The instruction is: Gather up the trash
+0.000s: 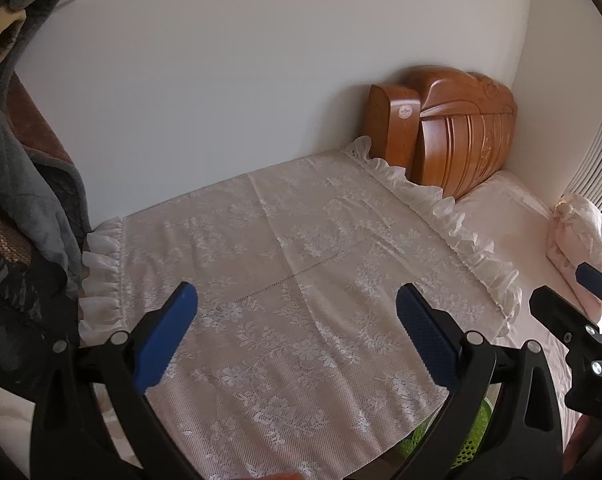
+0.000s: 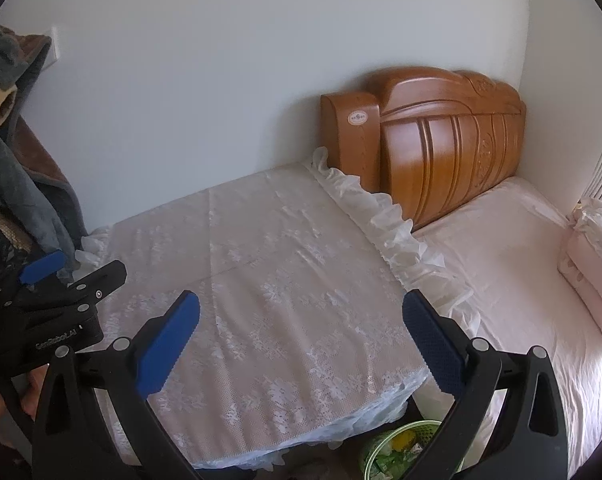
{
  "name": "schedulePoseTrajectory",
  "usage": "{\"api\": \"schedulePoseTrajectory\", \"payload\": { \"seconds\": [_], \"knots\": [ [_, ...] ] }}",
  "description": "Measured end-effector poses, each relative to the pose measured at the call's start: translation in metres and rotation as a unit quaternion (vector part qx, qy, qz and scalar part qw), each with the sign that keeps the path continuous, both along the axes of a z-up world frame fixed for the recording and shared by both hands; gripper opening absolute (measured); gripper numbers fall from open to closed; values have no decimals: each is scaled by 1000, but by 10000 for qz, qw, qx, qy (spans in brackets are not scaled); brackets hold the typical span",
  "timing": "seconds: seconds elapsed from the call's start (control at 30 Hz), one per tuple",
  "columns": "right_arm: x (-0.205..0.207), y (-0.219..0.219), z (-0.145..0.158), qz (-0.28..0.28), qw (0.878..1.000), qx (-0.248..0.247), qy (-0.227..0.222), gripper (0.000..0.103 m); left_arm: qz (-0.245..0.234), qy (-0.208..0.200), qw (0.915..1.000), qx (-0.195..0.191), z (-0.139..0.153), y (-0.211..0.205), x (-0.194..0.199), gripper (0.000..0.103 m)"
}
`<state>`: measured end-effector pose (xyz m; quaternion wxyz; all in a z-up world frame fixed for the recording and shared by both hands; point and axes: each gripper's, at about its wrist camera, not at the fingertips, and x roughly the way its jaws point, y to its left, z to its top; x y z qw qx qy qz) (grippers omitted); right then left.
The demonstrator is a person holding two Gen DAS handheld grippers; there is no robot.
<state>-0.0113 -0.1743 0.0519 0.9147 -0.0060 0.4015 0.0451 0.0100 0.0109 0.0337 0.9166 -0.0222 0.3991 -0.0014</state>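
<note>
Both the left gripper (image 1: 297,320) and right gripper (image 2: 301,324) hover with jaws spread wide and empty above the lace-covered tabletop (image 2: 261,280).

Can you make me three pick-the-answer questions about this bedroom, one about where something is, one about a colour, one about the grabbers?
1. Where is the green bin?
A. on the bed
B. on the floor by the lace-covered table
C. on the headboard

2. What colour are the gripper pads?
A. blue
B. red
C. yellow

3. How is the right gripper?
A. shut on paper
B. shut, empty
C. open, empty

Answers: B, it sits low beside the table edge; A, both pads look blue; C, fingers spread with nothing between.
</note>
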Motion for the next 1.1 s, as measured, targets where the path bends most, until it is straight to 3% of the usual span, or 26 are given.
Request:
{"api": "schedulePoseTrajectory", "payload": {
  "seconds": [1.1],
  "knots": [
    [1,4,-9,94,9999,-37,71,101,68,117,9999,57,-4,2,1,95]
  ]
}}
